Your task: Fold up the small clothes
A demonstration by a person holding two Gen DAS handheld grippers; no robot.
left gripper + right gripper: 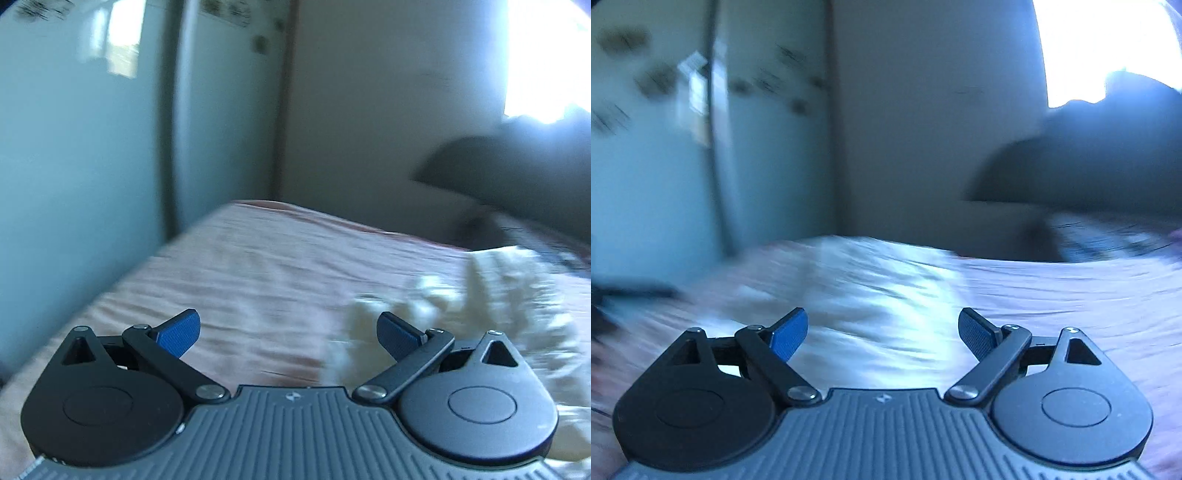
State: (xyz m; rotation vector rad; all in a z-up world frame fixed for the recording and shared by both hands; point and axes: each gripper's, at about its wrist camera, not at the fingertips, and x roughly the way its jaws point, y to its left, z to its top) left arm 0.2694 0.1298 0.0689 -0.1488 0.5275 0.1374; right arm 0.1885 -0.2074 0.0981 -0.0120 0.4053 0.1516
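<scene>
Your left gripper [288,334] and right gripper [882,332] both hang wide apart and empty over the pink bed [240,273], with the crumpled cream garment [480,295] lying just right of the left one.

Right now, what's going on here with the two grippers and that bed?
A person holds two grippers over a bed with a pink sheet. Both the left gripper and the right gripper are open and hold nothing. A crumpled cream garment lies on the sheet, ahead and to the right of the left gripper, not yet grasped. Both views are motion-blurred, so finer detail is unclear. Folding has not visibly begun.
</scene>
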